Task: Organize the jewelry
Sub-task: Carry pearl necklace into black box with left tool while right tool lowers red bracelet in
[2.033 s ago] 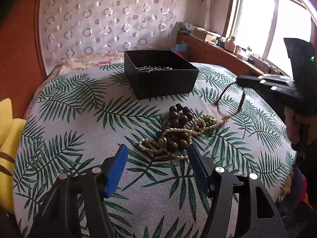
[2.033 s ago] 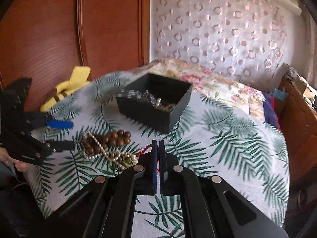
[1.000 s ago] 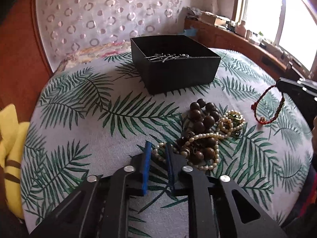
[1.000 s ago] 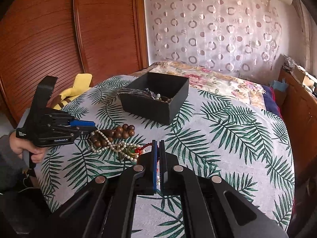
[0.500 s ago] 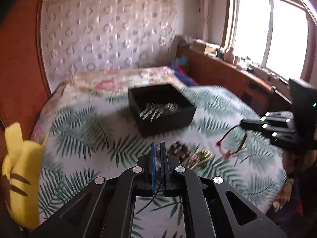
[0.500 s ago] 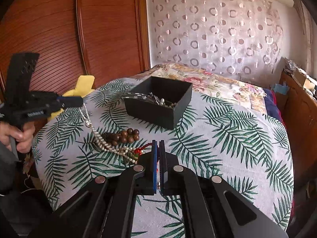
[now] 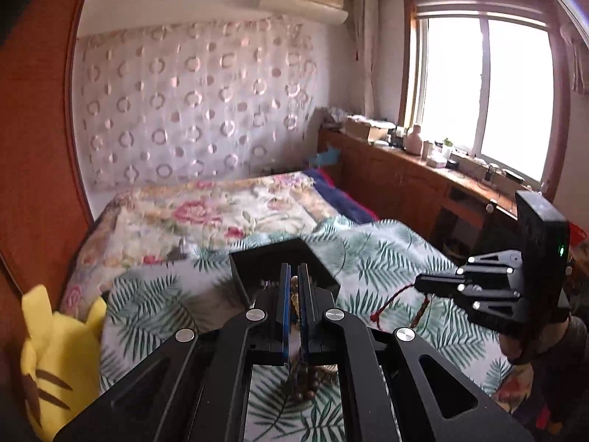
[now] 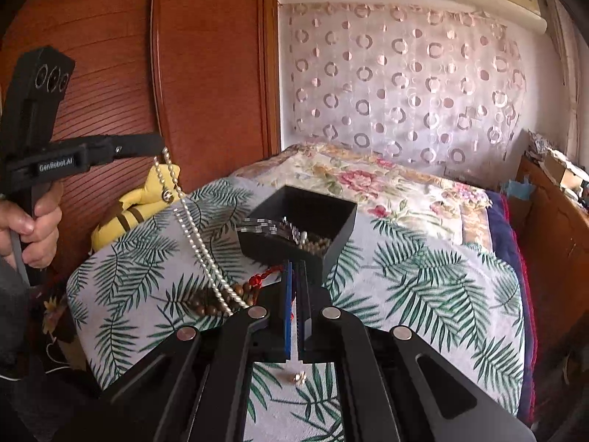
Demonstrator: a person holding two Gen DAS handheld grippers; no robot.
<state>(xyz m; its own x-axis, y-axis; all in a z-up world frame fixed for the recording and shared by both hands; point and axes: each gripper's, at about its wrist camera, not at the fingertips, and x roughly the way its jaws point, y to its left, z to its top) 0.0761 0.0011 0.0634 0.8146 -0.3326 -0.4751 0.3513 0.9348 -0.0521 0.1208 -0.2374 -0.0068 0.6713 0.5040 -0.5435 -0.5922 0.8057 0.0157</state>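
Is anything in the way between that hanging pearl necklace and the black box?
Nothing visible blocks it. The pearl necklace hangs from the left gripper, its lower end still among the wooden beads. The black box stands open beyond them.

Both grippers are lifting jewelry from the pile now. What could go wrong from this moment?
1. The pearl necklace hangs from the left gripper, but its lower end still lies among the brown beads. Lifting may drag them across the leaf-print cloth.
2. The right gripper pinches only the thin red cord bracelet, which may slip before it reaches the black box.
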